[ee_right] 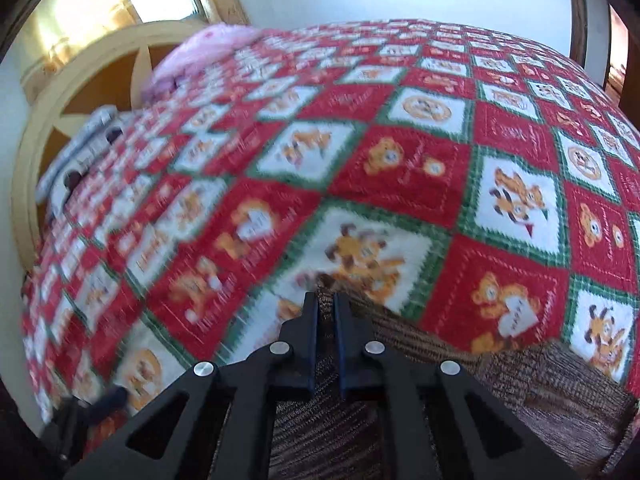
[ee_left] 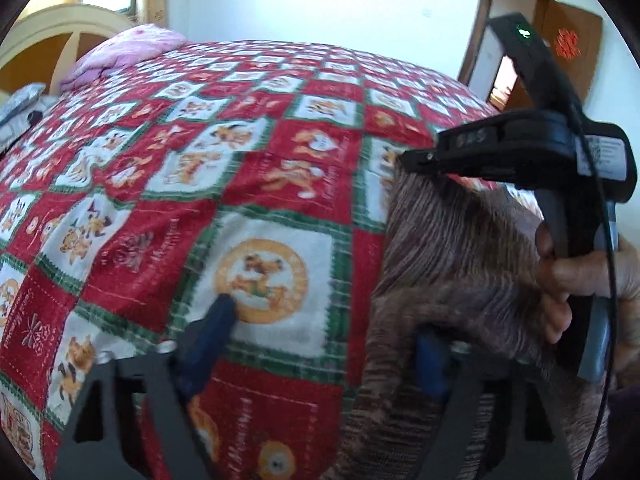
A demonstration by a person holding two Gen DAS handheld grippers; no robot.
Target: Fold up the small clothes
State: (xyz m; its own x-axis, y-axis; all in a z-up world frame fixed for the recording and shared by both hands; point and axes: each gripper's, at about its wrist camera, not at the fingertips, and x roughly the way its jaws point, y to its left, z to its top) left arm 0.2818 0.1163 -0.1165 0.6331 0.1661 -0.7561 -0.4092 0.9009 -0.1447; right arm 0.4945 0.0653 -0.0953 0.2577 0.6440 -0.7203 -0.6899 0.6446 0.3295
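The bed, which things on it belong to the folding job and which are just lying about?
For the job:
- brown striped garment
- right hand-held gripper, shut on its edge
- left hand-held gripper, open

Lying about:
- pink bedding near the headboard
- grey patterned fabric
- quilt

Brown garment (ee_left: 460, 248) on patchwork quilt (ee_left: 248, 184)

The left gripper (ee_left: 320, 344) has matte black angular arms with cut-out windows, blue finger pads and silver round screws. The right gripper (ee_right: 326, 320) has the same black frame, four silver screws and dark blue pads. At three o'clock in the left view, its handle carries a green light, a white label and a thin black cable.
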